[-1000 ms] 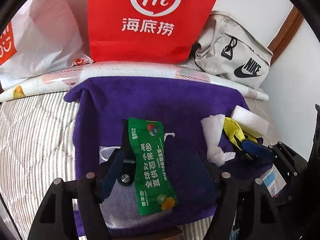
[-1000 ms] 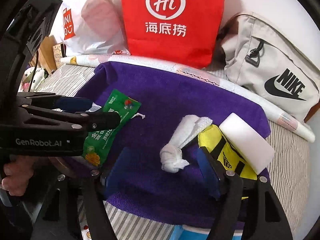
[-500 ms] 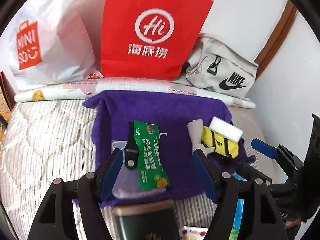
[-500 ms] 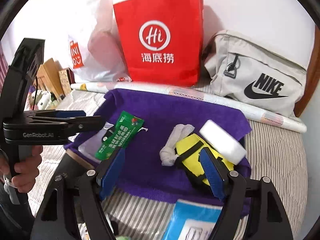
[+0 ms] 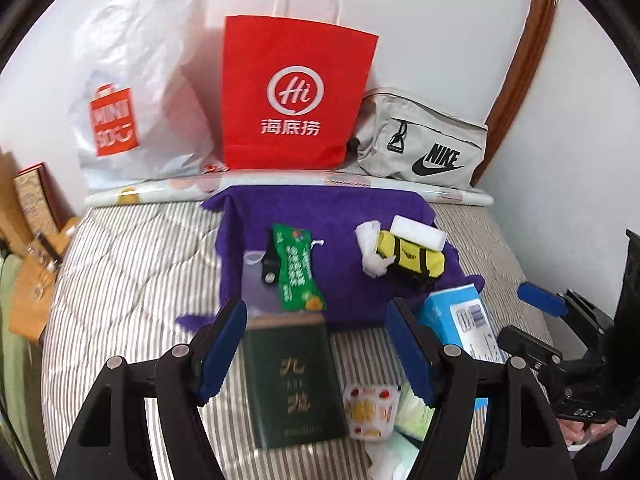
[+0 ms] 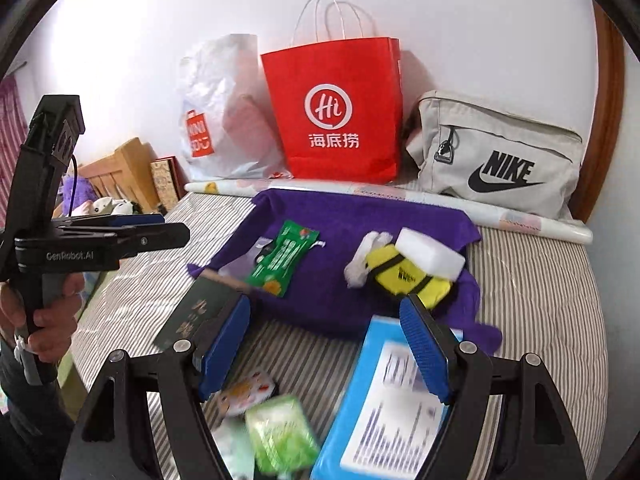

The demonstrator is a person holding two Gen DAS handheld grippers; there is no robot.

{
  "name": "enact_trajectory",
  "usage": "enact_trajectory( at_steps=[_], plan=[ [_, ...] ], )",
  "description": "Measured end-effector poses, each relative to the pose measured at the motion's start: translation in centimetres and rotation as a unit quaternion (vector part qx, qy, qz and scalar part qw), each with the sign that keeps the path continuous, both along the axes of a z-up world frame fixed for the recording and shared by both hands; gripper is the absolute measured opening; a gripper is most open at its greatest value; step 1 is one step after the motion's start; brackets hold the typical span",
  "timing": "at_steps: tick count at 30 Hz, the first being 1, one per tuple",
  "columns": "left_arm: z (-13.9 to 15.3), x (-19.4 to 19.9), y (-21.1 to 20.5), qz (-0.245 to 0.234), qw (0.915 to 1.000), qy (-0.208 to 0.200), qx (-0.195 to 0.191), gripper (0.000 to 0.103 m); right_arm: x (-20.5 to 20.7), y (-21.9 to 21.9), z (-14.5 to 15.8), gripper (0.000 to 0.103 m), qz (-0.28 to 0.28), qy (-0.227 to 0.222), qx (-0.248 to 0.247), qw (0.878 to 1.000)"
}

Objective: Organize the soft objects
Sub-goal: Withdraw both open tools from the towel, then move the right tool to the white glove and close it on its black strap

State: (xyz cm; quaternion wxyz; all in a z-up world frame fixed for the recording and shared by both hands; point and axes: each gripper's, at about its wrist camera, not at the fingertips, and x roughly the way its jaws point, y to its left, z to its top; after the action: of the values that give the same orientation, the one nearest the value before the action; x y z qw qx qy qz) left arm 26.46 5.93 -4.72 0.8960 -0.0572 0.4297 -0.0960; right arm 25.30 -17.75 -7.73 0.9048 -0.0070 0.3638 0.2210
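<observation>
A purple towel [image 5: 340, 216] [image 6: 360, 216] lies spread on the striped bed. On it rest a green packet [image 5: 296, 268] [image 6: 282, 262], a knotted white cloth [image 5: 372, 252] [image 6: 360, 262], a yellow pouch [image 5: 412, 258] [image 6: 404, 276] and a white sponge block [image 5: 418, 232] [image 6: 430, 252]. My left gripper [image 5: 316, 318] [image 6: 176, 227] hangs open above the towel's near edge, nothing between its fingers. My right gripper [image 6: 326, 312] [image 5: 512, 314] is open too, over the bed in front of the towel, and holds nothing.
Near the towel lie a dark green box [image 5: 292, 380] [image 6: 192, 316], a blue box [image 5: 464, 320] [image 6: 392, 400], a fruit-print packet [image 5: 368, 412] and a green tissue pack [image 6: 280, 436]. A red paper bag [image 5: 296, 100], white plastic bag [image 5: 140, 92] and grey Nike bag [image 5: 424, 140] line the wall.
Both grippers have drawn back and risen from the towel. The boxes and packets on the near side of the bed have come into view. The things on the towel lie as before.
</observation>
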Motion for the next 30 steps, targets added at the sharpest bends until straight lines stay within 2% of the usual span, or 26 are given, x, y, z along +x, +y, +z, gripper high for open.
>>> enact_trajectory(
  at_steps=[4, 11, 16, 19, 22, 24, 26, 30],
  plan=[
    [-0.8, -2.3, 0.4, 0.003, 0.9998, 0.016, -0.012, 0.070, -2.8, -0.2, -0.1, 0.077, 0.010, 0.001, 0.004, 1.000],
    [-2.5, -6.9, 0.2, -0.001, 0.9997, 0.023, 0.006, 0.070, -6.4, 0.4, -1.9, 0.077, 0.025, 0.014, -0.008, 1.000],
    [-5.4, -9.3, -0.5, -0.015, 0.9989, 0.045, 0.003, 0.070, -8.9, 1.0, -4.2, 0.077, 0.031, 0.021, -0.035, 0.999],
    [-7.4, -10.3, -0.6, -0.015, 0.9978, 0.064, 0.006, 0.070, -10.1, 1.2, -6.2, 0.077, 0.041, 0.044, -0.037, 0.998],
    [-8.7, -11.2, -0.2, -0.016, 0.9973, 0.070, -0.011, 0.070, -10.9, 1.4, -8.0, 0.071, 0.048, 0.062, -0.032, 0.996],
    [-9.5, -11.6, 0.0, -0.017, 0.9964, 0.078, -0.027, 0.070, -11.0, 1.8, -9.1, 0.056, 0.048, 0.072, -0.041, 0.995],
    [-10.6, -12.0, 0.0, -0.018, 0.9954, 0.087, -0.036, 0.070, -10.9, 2.0, -10.0, 0.049, 0.046, 0.086, -0.043, 0.994],
    [-12.0, -12.4, 0.0, -0.021, 0.9939, 0.101, -0.039, 0.070, -10.5, 2.7, -10.8, 0.047, 0.047, 0.096, -0.056, 0.993]
  ],
)
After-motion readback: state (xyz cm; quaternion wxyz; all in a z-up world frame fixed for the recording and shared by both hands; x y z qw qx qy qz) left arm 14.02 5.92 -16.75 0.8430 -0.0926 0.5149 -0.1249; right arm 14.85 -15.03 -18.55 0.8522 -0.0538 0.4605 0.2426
